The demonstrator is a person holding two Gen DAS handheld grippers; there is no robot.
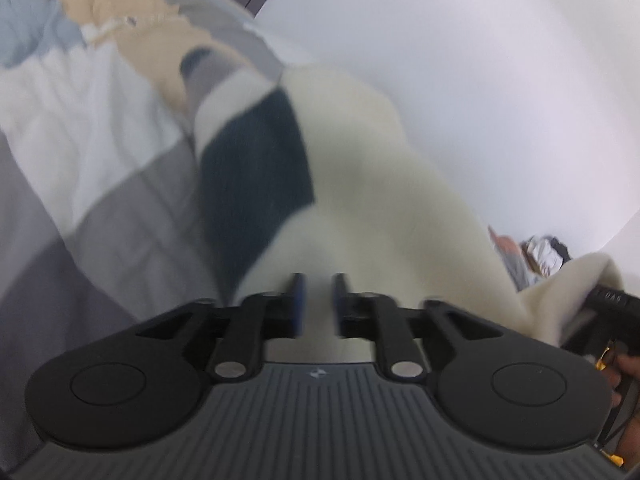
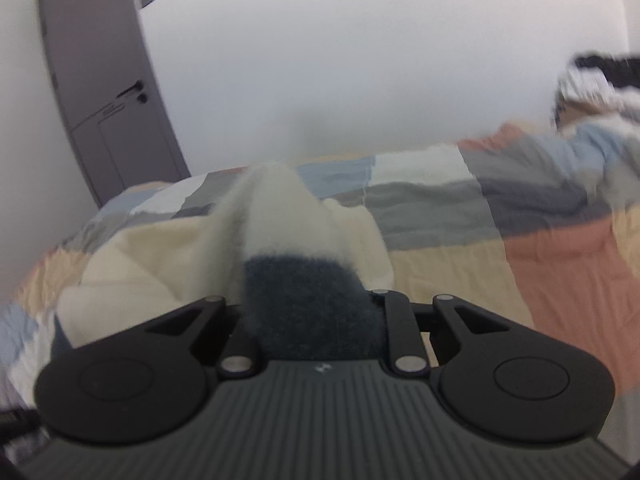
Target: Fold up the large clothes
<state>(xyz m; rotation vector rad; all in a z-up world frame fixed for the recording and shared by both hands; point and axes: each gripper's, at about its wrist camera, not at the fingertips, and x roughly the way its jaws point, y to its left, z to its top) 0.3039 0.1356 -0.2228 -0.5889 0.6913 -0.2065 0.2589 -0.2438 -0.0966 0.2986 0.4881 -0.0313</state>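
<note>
Two grippers work one fluffy cream garment with a dark navy panel (image 2: 308,280) lying on the patchwork quilt (image 2: 460,216). Right gripper (image 2: 316,320) is clamped on its navy end; left gripper (image 1: 319,300), jaws slightly apart over cream fleece, grips nothing. Seemingly mid-fold, left must next pinch fabric.

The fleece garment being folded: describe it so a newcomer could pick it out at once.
Start at the bed, covered by a patchwork quilt of grey, peach, blue and white blocks. On it lies a fluffy cream fleece garment with a dark navy panel, bunched into the right gripper. Its fuzzy pile and cream colour set it apart from the flat, crinkled quilt beneath.
</note>
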